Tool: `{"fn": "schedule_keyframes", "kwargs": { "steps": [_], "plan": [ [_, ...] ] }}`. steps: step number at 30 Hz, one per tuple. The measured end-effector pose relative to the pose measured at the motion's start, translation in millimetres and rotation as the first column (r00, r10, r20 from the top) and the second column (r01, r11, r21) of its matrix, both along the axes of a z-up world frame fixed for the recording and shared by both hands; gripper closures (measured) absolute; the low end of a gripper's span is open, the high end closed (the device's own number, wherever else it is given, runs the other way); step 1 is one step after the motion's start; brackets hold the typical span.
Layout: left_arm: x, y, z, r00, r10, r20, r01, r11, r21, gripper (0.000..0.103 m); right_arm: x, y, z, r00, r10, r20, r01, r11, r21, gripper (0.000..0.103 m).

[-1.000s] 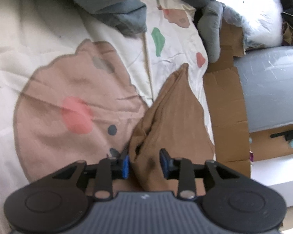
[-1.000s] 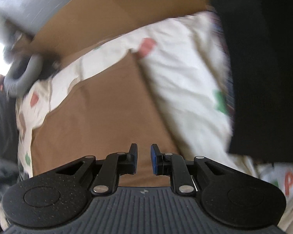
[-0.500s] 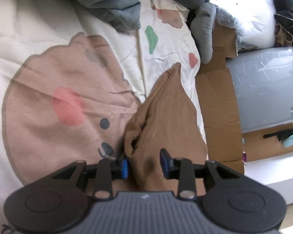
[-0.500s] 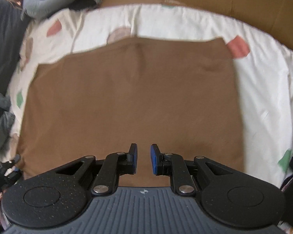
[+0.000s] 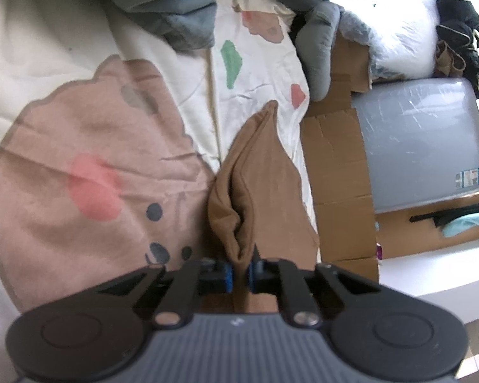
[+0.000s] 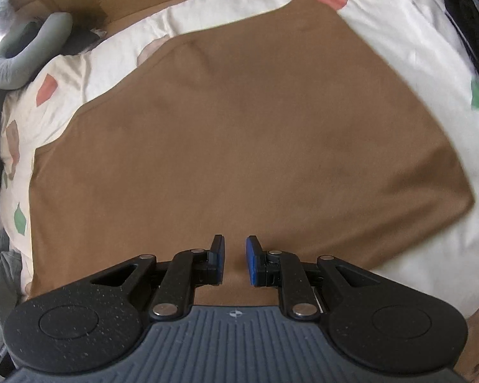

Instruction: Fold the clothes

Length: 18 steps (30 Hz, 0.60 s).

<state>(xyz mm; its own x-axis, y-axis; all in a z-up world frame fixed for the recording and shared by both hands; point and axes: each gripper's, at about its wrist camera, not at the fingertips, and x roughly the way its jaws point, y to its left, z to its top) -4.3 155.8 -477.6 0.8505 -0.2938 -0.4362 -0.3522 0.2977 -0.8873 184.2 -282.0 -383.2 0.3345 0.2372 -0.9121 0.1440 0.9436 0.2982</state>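
Observation:
A brown garment [image 6: 239, 127] lies spread flat on the patterned white bed cover [image 6: 399, 22]. In the left wrist view one edge of the brown garment [image 5: 262, 166] is bunched into a raised fold. My left gripper [image 5: 239, 271] is closing, and its blue pads pinch that fold. My right gripper [image 6: 234, 261] hovers over the near edge of the flat cloth. Its blue pads stand a narrow gap apart with nothing between them.
A pile of grey clothes [image 5: 175, 6] lies at the far end of the bed. Flattened cardboard [image 5: 335, 159] and a grey wrapped slab [image 5: 415, 140] lie beside the bed. A grey neck pillow [image 6: 25, 54] sits at a corner, and dark fabric [image 6: 475, 32] at the right edge.
My left gripper has closed from a wide gap onto the brown fold. My right gripper has swept over the bed, so the flat brown cloth now fills its view.

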Motion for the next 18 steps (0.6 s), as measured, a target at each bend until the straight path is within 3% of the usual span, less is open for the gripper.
{"fn": "schedule_keyframes", "kwargs": {
  "steps": [4, 11, 18],
  "plan": [
    [-2, 0, -1, 1.0, 0.003, 0.0, -0.003, 1.0, -0.005, 0.095, -20, 10, -13, 1.0, -0.023, 0.019, 0.023, 1.0, 0.006, 0.089],
    [1, 0, 2, 1.0, 0.001, 0.008, -0.001, 1.0, -0.011, 0.095, -35, 41, -21, 0.995, 0.073, 0.064, -0.071, 0.997, -0.034, 0.088],
    [3, 1, 6, 1.0, -0.004, 0.006, 0.004, 1.0, -0.017, 0.095, -42, 69, -23, 0.988, 0.132, 0.082, -0.131, 0.991, -0.017, 0.087]
  ]
}}
